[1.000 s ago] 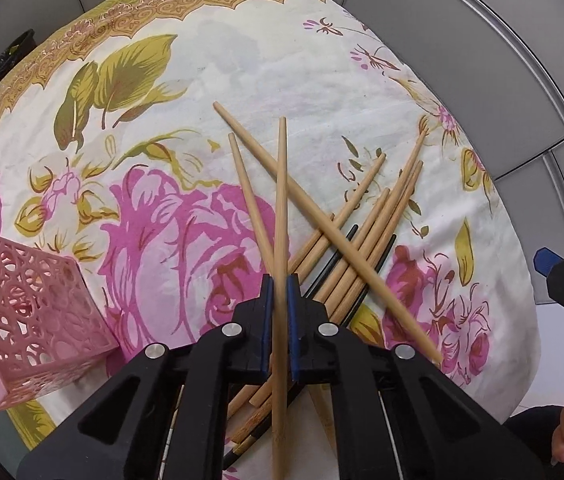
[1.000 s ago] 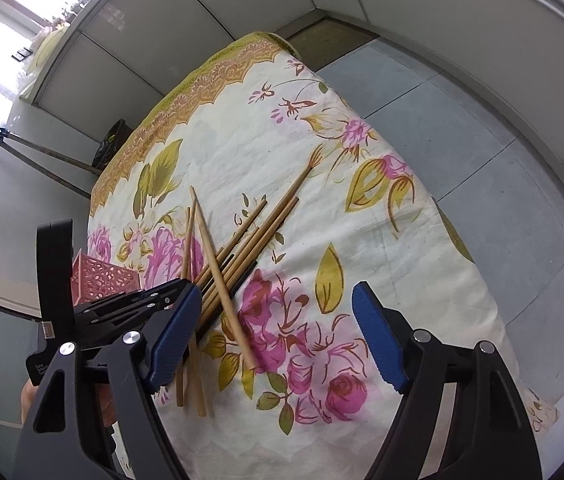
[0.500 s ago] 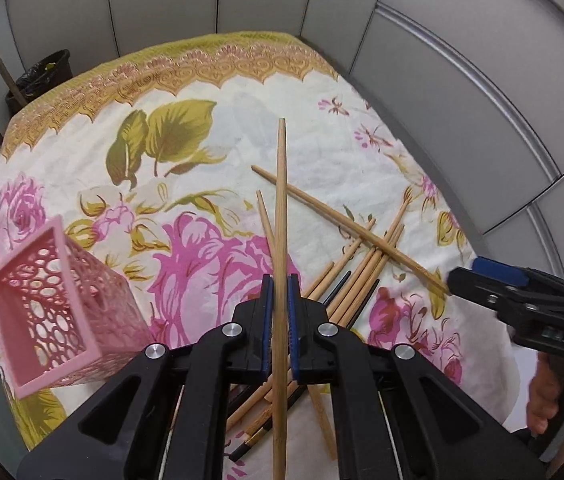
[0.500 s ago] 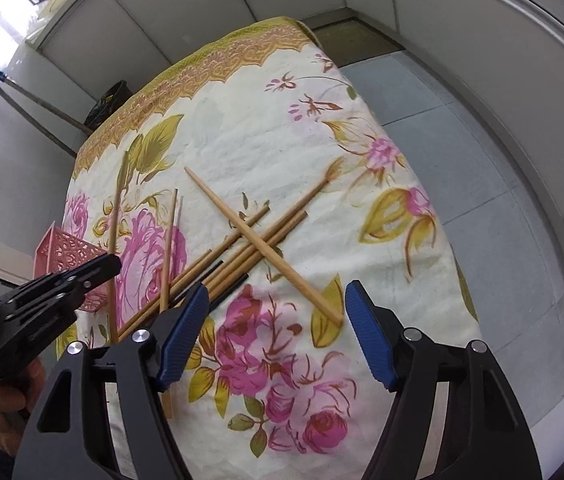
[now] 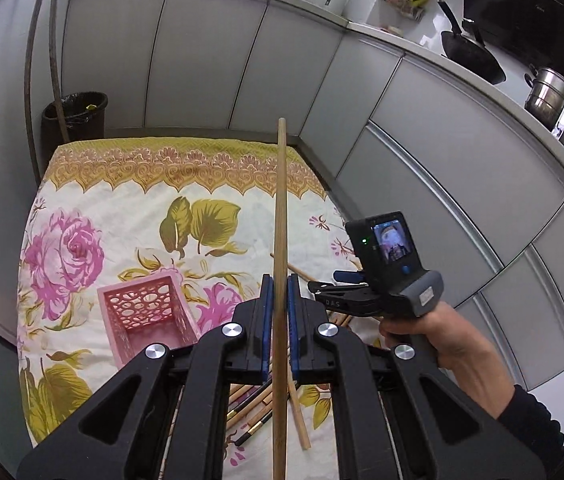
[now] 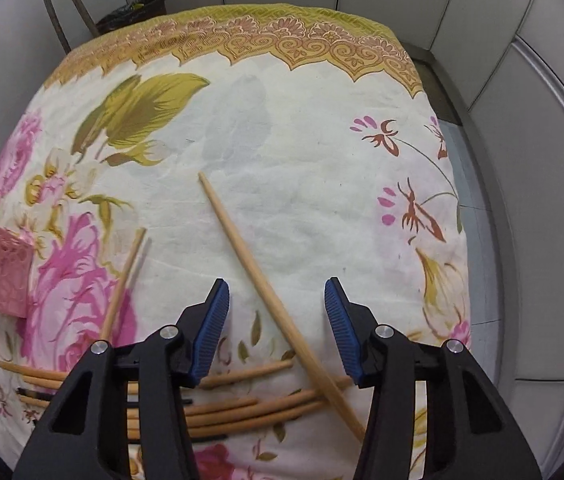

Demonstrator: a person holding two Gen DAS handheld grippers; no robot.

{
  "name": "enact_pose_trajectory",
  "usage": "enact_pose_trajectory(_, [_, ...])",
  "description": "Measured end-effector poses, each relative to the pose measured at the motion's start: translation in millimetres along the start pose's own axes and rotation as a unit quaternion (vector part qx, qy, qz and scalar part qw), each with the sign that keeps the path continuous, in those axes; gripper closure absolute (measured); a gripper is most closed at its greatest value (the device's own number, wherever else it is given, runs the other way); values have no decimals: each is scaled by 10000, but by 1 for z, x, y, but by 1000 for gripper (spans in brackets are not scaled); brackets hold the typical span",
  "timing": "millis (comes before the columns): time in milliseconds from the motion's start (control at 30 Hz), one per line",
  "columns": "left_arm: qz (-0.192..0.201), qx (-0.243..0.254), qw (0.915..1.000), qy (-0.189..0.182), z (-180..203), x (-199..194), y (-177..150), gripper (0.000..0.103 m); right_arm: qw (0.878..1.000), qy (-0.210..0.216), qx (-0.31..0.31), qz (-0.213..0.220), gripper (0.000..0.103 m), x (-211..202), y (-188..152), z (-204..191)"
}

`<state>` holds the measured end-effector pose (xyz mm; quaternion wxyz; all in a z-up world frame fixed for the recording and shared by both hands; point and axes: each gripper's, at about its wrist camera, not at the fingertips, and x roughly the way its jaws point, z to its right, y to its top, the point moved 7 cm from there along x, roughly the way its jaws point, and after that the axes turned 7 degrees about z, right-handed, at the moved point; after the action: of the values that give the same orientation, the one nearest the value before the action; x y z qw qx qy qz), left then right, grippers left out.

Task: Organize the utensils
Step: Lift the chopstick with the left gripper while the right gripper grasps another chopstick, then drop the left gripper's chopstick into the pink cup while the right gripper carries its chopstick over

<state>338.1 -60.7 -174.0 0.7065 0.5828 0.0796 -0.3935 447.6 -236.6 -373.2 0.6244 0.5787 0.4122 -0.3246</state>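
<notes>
Left hand-held gripper point(image 5: 276, 312): blue pads clamped on one wooden chopstick point(image 5: 280, 216), raised above the desk, pointing away.
Right hand-held gripper point(image 6: 277, 332): jaws spread wide, nothing held, low over a slanting chopstick point(image 6: 265, 288).
Chopstick pile point(image 6: 237, 408): wooden and dark sticks lying crosswise on the floral tablecloth point(image 6: 282, 152), beneath the right gripper.
Pink basket point(image 5: 145, 316): perforated, open top, standing on the cloth left of the held chopstick.
Beyond: grey cabinet fronts point(image 5: 201, 60).

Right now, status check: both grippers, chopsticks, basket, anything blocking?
Left gripper shut on one chopstick, lifted. Right gripper open, straddling a long chopstick above the pile. Pink basket upright, nothing over its mouth.
</notes>
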Motion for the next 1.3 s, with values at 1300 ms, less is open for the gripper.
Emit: enact_pose_trajectory(1300, [2201,-164,9723,766,-90,-4,50,97,9148,1333,2184,3125,96,-222,-8,-8])
